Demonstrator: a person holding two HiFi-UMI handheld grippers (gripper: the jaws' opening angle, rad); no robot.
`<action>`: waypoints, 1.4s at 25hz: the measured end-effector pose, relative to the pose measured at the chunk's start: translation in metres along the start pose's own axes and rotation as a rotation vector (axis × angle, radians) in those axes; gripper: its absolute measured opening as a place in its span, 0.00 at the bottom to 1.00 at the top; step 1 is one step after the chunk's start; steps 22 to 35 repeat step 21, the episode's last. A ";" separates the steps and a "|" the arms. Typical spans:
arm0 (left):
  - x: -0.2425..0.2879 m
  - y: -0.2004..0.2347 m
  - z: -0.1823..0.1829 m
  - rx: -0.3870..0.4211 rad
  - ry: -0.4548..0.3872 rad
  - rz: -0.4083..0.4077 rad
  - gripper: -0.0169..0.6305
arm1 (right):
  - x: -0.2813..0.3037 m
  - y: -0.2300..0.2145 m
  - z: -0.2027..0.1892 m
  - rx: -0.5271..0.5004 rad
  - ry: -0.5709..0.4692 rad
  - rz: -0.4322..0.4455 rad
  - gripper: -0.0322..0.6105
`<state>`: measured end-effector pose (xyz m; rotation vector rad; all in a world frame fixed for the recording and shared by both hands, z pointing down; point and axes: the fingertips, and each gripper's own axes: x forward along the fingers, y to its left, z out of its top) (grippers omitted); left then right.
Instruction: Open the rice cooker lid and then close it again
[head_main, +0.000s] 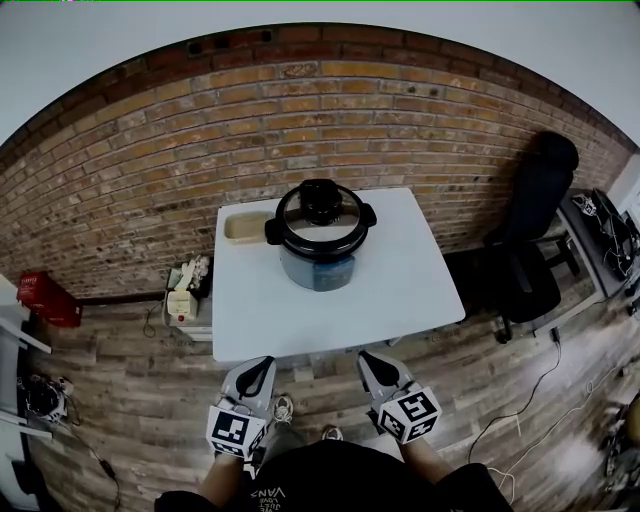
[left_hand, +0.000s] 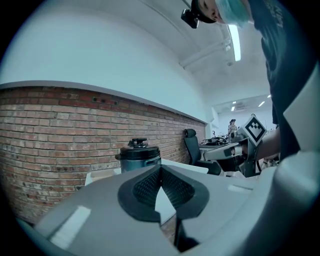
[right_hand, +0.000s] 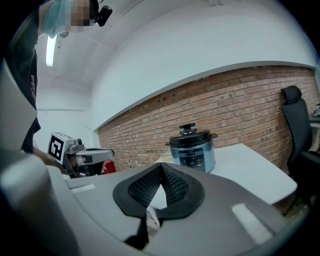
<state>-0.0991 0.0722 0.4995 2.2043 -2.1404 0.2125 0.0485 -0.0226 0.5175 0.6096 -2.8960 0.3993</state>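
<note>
Two-handed, holds left gripper (head_main: 262, 365) and right gripper (head_main: 370, 358) clenched on nothing at frame bottom, too far from rice cooker (head_main: 318, 270) at centre to touch its seated lid (head_main: 320, 232); fits pre-opening or post-closing.

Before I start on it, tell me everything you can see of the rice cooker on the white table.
The rice cooker is a round, blue-grey, metallic-looking pot with a dark lid, shut, a black knob on top, black side handles and a button panel on its near side. It stands upright on the white table, toward the brick wall; only the table touches it.
</note>
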 end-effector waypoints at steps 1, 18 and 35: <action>0.000 -0.002 0.000 0.003 -0.003 0.001 0.03 | -0.001 0.000 0.000 -0.001 -0.002 -0.001 0.06; -0.004 -0.010 -0.001 -0.012 -0.001 -0.021 0.03 | -0.003 0.002 -0.001 -0.011 0.004 -0.005 0.06; -0.003 -0.009 -0.002 -0.020 0.006 -0.023 0.03 | -0.002 0.001 0.001 -0.014 0.003 -0.007 0.06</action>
